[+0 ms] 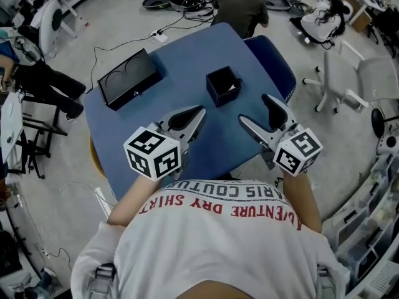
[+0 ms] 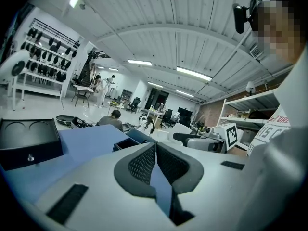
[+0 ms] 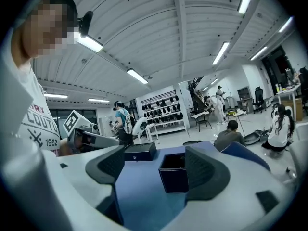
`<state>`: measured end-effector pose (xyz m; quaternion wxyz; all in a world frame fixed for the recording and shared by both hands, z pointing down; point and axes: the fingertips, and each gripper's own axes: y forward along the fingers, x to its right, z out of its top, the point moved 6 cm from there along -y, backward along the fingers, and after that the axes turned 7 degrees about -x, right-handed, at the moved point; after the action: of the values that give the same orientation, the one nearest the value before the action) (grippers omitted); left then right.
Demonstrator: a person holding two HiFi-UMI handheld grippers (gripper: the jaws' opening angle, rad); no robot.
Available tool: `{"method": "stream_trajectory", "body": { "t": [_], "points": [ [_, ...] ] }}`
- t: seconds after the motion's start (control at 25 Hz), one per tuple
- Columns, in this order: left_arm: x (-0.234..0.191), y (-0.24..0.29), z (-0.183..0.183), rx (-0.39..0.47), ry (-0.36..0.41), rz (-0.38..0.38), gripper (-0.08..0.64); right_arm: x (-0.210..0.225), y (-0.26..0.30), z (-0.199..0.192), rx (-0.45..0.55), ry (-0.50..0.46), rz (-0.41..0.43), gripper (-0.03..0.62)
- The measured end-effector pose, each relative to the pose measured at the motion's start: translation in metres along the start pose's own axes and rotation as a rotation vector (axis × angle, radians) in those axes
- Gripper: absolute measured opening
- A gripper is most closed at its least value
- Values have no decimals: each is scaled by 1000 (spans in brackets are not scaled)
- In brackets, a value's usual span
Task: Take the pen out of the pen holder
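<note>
A black square pen holder (image 1: 223, 86) stands upright on the blue table (image 1: 187, 61), right of centre. A small pale item shows inside it; I cannot tell what it is. My left gripper (image 1: 199, 111) is shut with nothing between its pads and hovers near the holder's front left. My right gripper (image 1: 254, 108) is open and empty, at the holder's front right. In the right gripper view the holder (image 3: 173, 173) sits just ahead between the open jaws of that gripper (image 3: 159, 160). From the left gripper (image 2: 156, 146), only a corner of the holder (image 2: 126, 143) shows.
A black flat box (image 1: 129, 78) with two round recesses lies at the table's far left. A person (image 1: 240, 8) sits at the table's far edge. A blue chair (image 1: 277, 64) stands right of the table, white office chairs (image 1: 355, 80) farther right. Cables lie on the floor.
</note>
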<state>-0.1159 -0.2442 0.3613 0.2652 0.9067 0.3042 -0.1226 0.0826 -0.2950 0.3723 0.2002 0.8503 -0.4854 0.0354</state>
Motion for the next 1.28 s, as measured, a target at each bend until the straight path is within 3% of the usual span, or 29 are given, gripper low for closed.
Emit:
{"method": "stream_trajectory", "body": {
  "t": [0.32,1.0,1.04,1.12,1.28],
  "points": [
    [-24,16,-1,-16,-40,34,32,24,35,-8,-47,-2,31,373],
    [-58,30,-10,-20,-110,118,32,63,96,-27,-158,-70,5,367],
    [-60,30,-11,-21,-113,122,32,65,98,-28,-157,-73,-3,351],
    [-63,30,-12,-20,-117,126,32,68,100,-29,-151,-82,-28,244],
    [-65,31,-15,-20,-126,136,32,70,104,-33,-158,-109,-44,217]
  ]
}}
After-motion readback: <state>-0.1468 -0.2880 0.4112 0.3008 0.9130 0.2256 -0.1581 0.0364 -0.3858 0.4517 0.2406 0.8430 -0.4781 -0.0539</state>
